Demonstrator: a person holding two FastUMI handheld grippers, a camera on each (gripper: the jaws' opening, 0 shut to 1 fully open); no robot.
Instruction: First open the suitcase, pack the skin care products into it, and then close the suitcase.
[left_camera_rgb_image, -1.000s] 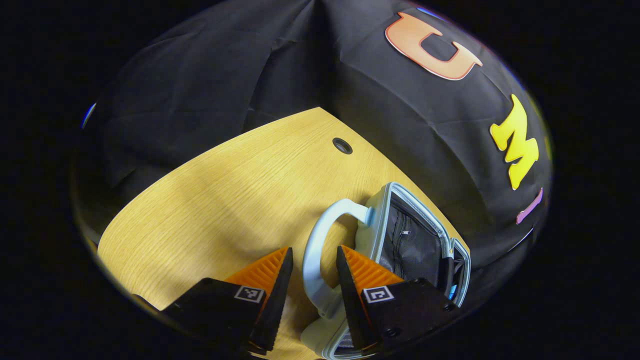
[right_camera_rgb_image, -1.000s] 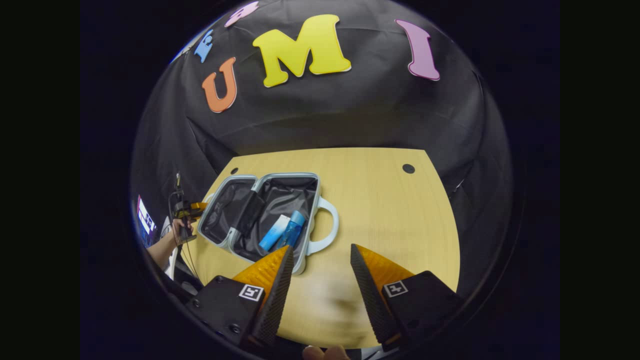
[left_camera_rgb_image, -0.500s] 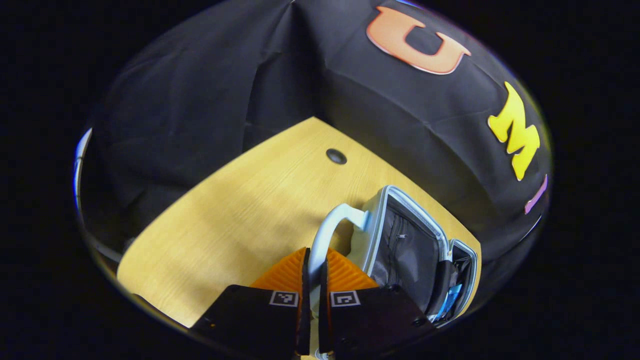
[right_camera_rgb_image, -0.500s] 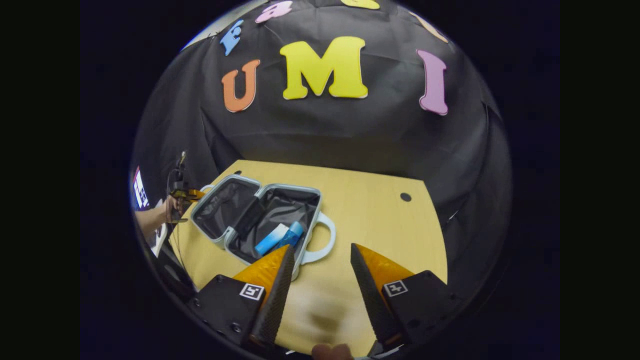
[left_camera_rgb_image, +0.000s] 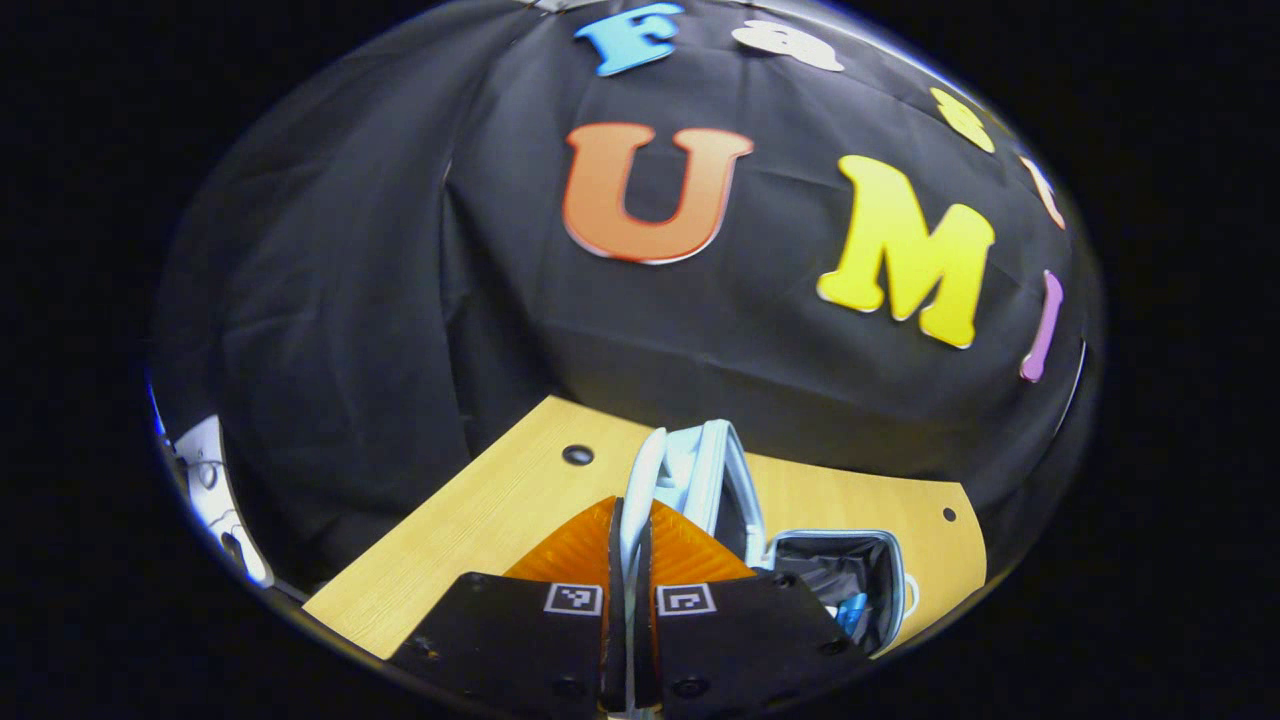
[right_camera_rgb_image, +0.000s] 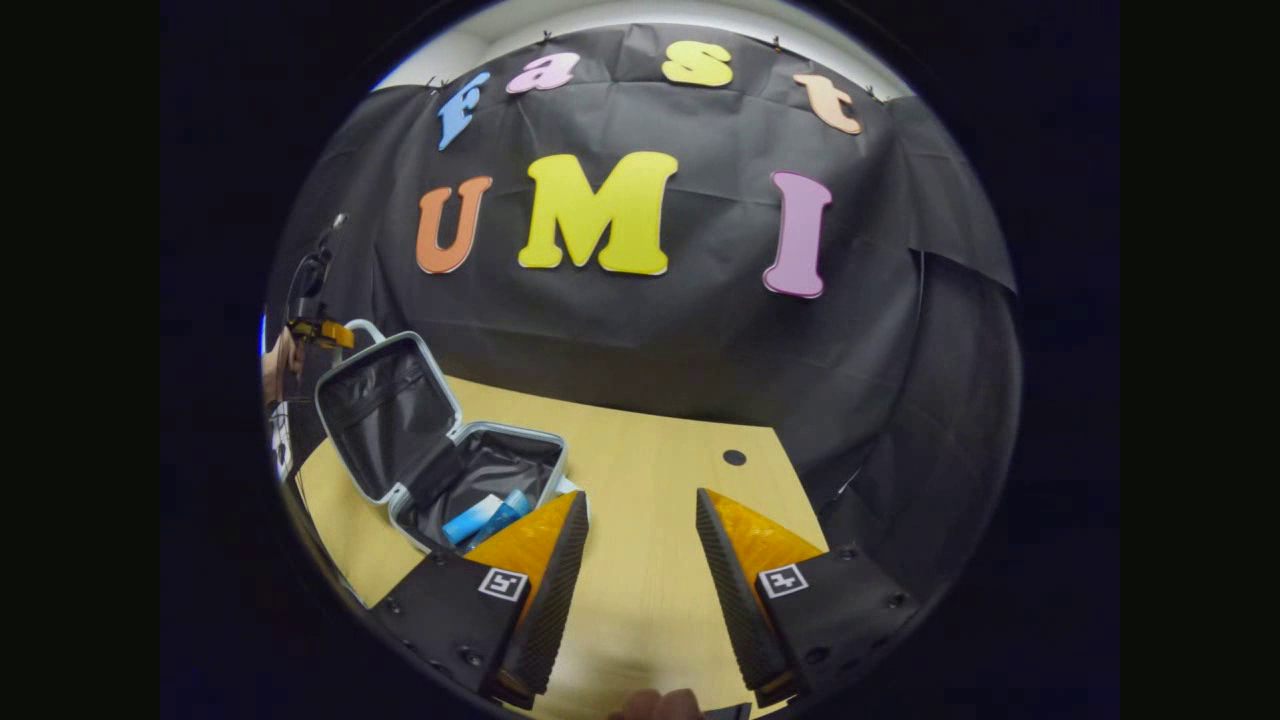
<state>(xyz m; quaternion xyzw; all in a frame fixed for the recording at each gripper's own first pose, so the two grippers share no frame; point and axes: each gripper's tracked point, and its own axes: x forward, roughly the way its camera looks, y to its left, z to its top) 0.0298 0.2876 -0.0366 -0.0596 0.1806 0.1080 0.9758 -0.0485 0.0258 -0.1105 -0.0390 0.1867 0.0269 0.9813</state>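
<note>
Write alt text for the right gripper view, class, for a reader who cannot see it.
An open suitcase sits on a wooden table, its lid raised by the left gripper clamped on the lid's handle. Blue skin care products lie inside; the right gripper hovers open nearby.

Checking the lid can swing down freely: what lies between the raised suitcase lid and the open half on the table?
Nothing: right gripper view shows a bare gap between the lid and the lower half; the tubes lie inside.
</note>
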